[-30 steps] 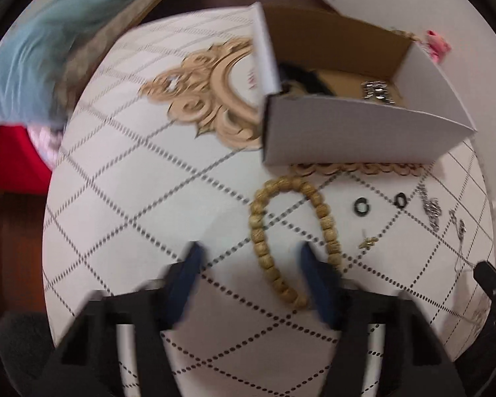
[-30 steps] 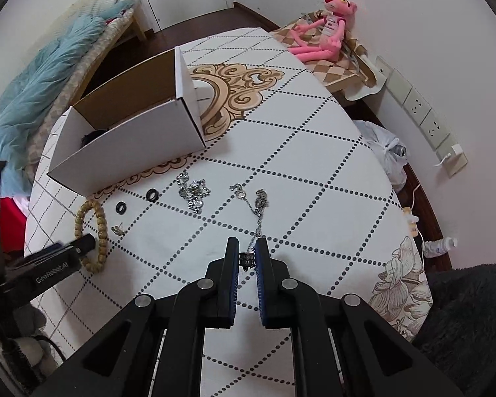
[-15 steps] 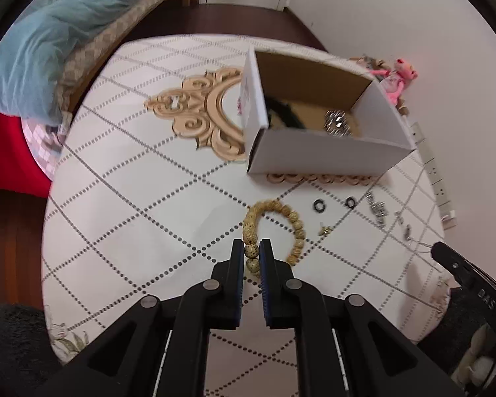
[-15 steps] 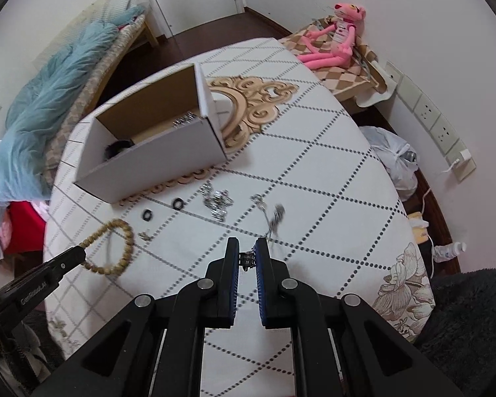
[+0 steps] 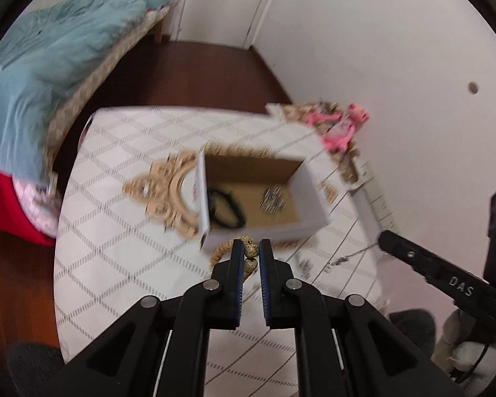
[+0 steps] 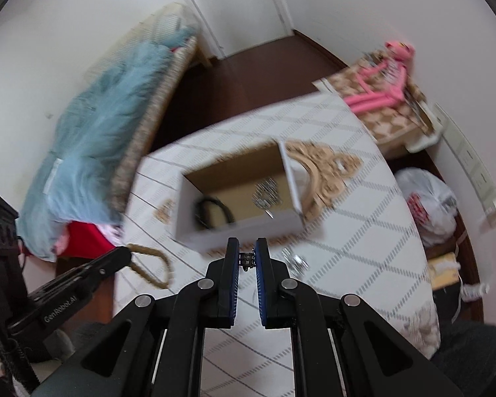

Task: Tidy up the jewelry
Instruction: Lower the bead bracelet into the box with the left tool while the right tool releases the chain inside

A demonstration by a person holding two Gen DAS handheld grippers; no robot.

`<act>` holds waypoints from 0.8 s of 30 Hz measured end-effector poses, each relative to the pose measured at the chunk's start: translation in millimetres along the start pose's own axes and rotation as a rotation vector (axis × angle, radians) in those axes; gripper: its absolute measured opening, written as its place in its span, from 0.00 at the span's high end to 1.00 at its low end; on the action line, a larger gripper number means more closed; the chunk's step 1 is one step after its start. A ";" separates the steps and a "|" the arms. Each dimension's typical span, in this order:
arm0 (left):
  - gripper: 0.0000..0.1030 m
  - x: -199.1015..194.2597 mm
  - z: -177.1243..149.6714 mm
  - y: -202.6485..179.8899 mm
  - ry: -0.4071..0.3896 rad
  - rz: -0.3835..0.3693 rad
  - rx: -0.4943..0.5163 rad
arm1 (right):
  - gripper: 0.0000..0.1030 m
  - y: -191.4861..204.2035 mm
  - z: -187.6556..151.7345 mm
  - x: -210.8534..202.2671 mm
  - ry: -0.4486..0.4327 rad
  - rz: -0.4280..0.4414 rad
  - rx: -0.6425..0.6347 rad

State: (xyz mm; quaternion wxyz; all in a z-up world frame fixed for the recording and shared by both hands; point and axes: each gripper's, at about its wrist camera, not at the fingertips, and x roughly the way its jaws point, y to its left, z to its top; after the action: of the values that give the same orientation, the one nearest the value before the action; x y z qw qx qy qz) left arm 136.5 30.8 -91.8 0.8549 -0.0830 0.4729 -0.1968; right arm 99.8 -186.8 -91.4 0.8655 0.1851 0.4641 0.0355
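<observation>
While left wrist view blurs, left gripper (image 5: pixel 251 258) clenches round wooden-bead bracelet (image 5: pixel 250 254), now lifted off table, white cardboard box (image 5: pixel 264 231) at 12 o'clock for drop.
Right wrist view: right gripper (image 6: pixel 247 259) pinches thin silver chain (image 6: pixel 247 258), raised since earlier; box at 12 o'clock.
</observation>
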 end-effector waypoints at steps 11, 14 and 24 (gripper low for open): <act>0.94 54.7 82.3 -9.1 0.058 -0.014 0.065 | 0.91 17.1 88.9 50.3 0.044 0.017 -0.074; 0.94 80.0 91.4 -6.4 0.099 -0.020 0.059 | 0.91 9.9 102.2 83.5 0.104 -0.008 -0.075; 0.93 147.6 118.5 -1.3 0.193 -0.012 0.046 | 0.90 -6.1 123.4 135.3 0.162 -0.106 -0.115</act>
State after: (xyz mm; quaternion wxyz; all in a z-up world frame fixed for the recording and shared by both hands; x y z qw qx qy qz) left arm 305.9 -36.9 -142.0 0.8057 -0.0467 0.5479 -0.2201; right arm 276.5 -196.4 -138.7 0.8351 0.1068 0.5387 0.0314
